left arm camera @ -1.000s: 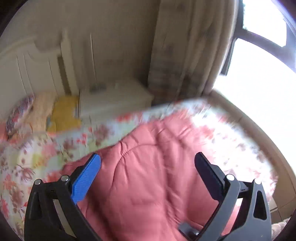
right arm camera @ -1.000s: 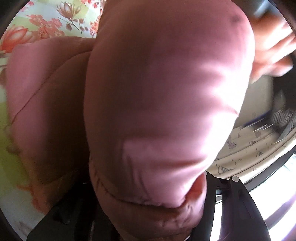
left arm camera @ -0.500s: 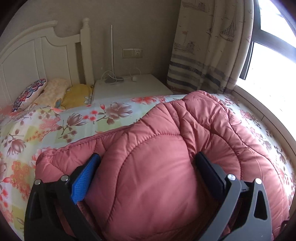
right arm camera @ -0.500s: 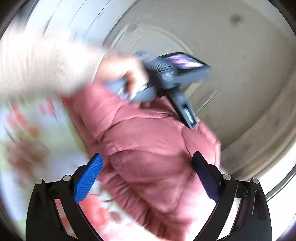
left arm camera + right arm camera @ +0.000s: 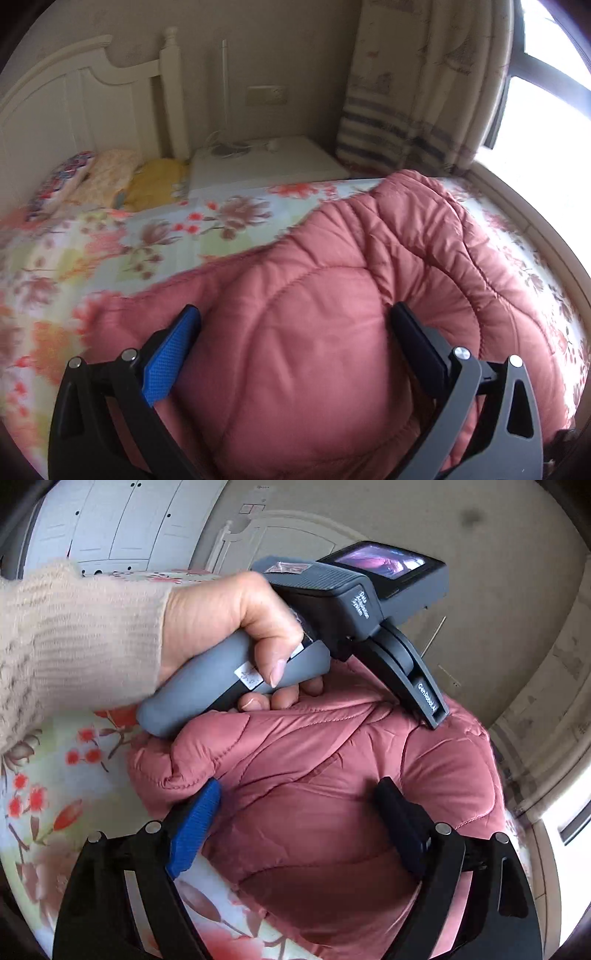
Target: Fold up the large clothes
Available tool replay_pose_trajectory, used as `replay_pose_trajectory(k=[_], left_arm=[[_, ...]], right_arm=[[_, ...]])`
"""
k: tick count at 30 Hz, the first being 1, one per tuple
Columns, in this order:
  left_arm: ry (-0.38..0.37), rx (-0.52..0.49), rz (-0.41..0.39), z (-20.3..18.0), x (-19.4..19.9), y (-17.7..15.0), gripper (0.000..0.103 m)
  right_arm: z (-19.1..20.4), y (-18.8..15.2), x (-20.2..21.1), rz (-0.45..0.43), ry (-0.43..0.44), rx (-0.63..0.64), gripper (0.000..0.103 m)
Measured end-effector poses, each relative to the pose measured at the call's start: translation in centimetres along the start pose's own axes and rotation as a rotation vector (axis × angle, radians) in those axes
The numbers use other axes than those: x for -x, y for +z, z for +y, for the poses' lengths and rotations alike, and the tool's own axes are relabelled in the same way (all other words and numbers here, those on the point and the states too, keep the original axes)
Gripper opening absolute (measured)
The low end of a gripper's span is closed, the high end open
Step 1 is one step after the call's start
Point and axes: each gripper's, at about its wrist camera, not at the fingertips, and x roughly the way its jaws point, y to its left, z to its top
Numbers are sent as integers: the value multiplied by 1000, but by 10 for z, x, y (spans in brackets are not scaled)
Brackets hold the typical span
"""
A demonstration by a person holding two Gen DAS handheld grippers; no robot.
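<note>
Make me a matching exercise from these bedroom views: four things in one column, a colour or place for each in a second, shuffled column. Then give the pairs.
Things
1. puffy jacket
2. bedsheet
3. nightstand
4. curtain

Descriptions
A. white, beside the headboard
B. pink, lying on the bed between the open jaws of both grippers
C. beige with grey stripes, by the window
D. pale with a floral print, under the jacket

Pairs: 1-B, 2-D, 3-A, 4-C
</note>
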Motion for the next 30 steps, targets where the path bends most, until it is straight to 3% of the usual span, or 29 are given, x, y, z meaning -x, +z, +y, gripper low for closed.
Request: replay_pose_trajectory(k=[2,4,6,8,10,11,13,15,18,21,25,27,29,30], left_arm=[[6,67,-5,0,19,13,101],[-59,157,-22,-1,34,23,101],[-135,169,-16,-15,36,27,101],[-61,96,-19,-32,26,24,101],[59,-13,-31,-43,1,8,101],[64,-43,-43,-42,-11,-1,101],[-27,73,-40,-17,-17,-6,101],[-15,153,-54,-2,-15,-8,101],[-19,161,-53,1,-15,-10,101],[-24,164,-54,1,-15,-12,101],[-48,182,-51,5,-16,-12,101],[-64,189,-41,7,-19,-11,101],[-103,193,-13,10,-23,-10,101],[-98,186,14,9,-27,-9,101]], right_arm=[[-2,-1,-1,14,14,19,84],[-1,0,-2,21,9,20,84],[2,2,-3,19,-5,33,85],[5,0,-5,13,-5,35,85],[4,-1,-3,5,-1,37,85],[5,-3,-3,1,1,40,85],[15,-7,0,-4,-1,81,85],[15,-9,4,-22,-9,81,85],[1,-7,19,-51,76,51,83],[-45,-5,51,-149,201,-127,72],[-110,-12,73,-240,117,-325,63],[-125,-21,56,-171,116,-353,61],[-117,-33,23,-46,129,-291,61],[-109,-39,17,-49,87,-239,61]])
